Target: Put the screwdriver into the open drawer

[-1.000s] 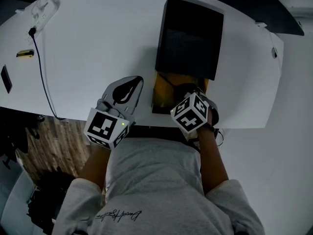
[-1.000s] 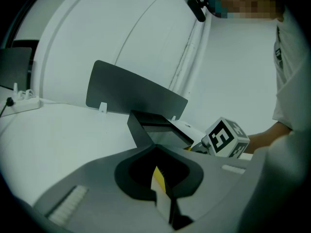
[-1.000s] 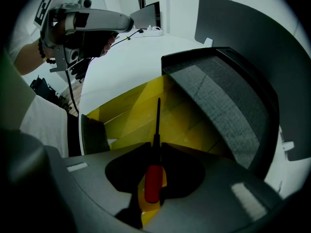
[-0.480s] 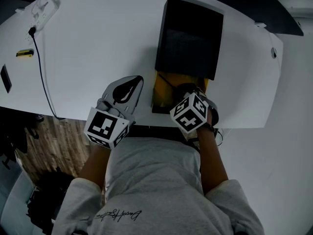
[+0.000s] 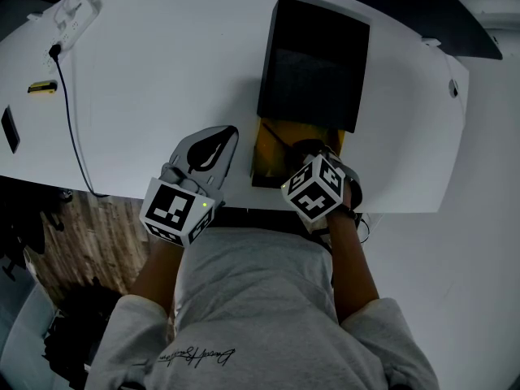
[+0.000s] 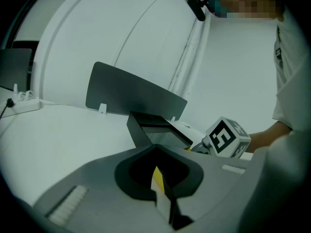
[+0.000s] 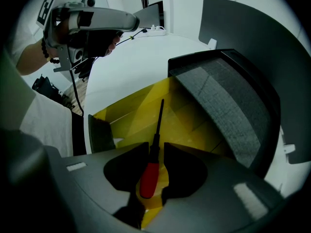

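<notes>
The screwdriver [image 7: 149, 178], with a red handle and a black shaft, lies in the open yellow drawer [image 7: 141, 110] and points toward the drawer's back. My right gripper [image 7: 156, 147] points steeply down over it. Its jaws have just been opening and now stand apart on either side of the screwdriver without pressing on it. In the head view the right gripper's marker cube [image 5: 317, 187] hides its jaws above the drawer [image 5: 272, 149]. My left gripper [image 5: 231, 132] rests on the white table [image 5: 162, 71] left of the drawer, its tips [image 6: 156, 147] together and holding nothing.
The drawer slides out of a black box [image 5: 313, 63] standing mid-table. A power strip [image 5: 69, 15] and its black cable [image 5: 69, 128] lie at the far left, with a small yellow item [image 5: 41, 88] nearby. The table's near edge runs just under both grippers.
</notes>
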Demonstrator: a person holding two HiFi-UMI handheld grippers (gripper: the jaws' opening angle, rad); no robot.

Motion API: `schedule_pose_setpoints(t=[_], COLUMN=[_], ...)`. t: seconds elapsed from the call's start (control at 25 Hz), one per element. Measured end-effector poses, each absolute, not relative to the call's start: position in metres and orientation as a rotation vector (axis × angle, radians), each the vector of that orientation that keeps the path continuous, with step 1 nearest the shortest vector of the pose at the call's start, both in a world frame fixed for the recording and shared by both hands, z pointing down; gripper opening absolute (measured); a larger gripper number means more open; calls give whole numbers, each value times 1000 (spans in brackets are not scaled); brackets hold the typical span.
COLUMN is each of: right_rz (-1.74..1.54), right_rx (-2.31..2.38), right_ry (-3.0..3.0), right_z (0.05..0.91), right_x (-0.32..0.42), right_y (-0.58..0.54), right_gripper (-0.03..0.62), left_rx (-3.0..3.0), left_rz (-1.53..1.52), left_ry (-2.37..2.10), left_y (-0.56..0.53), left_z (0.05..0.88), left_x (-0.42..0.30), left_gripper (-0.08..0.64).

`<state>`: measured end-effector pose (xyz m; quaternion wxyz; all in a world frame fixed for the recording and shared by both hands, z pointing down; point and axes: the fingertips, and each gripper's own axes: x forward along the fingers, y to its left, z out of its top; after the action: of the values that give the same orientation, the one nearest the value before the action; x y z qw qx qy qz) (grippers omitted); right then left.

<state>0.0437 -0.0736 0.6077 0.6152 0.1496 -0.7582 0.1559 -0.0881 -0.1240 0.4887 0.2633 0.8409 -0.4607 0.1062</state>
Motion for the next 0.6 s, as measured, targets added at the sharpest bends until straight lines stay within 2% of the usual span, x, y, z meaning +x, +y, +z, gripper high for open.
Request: schedule_pose_setpoints(t=[0.6], right_rz=[398], right_rx=[350], right_ry=[-1790], right_z=[599], right_x=[44], right_y=[-71], right_gripper=[117], left_rx=[2291], left_rz=[290], left_ry=[-1244], left_y=[-121], left_z=[481], left_x=[-82], left_gripper=[2])
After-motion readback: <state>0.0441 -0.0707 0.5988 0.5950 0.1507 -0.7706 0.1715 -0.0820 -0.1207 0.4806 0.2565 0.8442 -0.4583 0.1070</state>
